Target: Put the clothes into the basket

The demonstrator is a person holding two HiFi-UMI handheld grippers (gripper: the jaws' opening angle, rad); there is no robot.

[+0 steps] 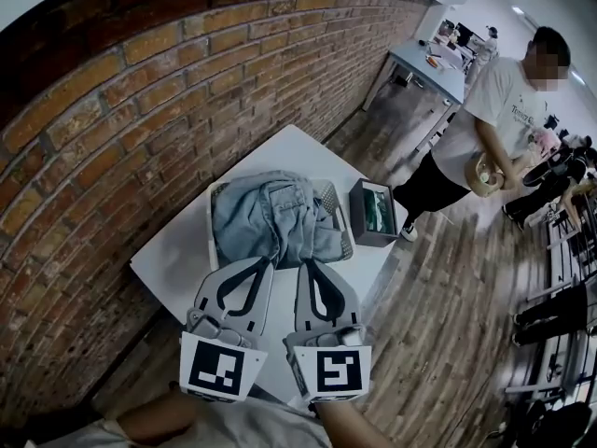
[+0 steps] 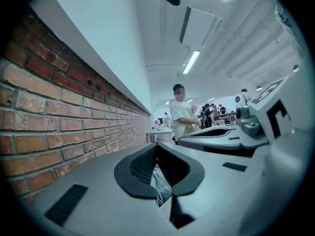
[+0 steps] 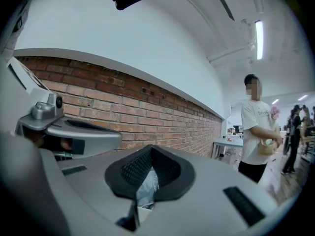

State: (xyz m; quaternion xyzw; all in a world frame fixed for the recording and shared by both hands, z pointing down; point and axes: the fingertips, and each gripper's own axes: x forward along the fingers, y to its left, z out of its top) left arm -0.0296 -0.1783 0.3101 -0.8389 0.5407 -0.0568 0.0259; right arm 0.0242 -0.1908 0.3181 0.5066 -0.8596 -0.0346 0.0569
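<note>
The white tabletop [image 1: 177, 250] carries a basket [image 1: 329, 197] at its middle and a dark box [image 1: 375, 213] just right of it.

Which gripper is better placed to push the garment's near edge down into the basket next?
Right, though narrowly. Both grippers are shut on the blue-grey garment's near edge, side by side. The right gripper sits beside the fold drooping over the basket's near right corner; the left gripper is farther.
</note>
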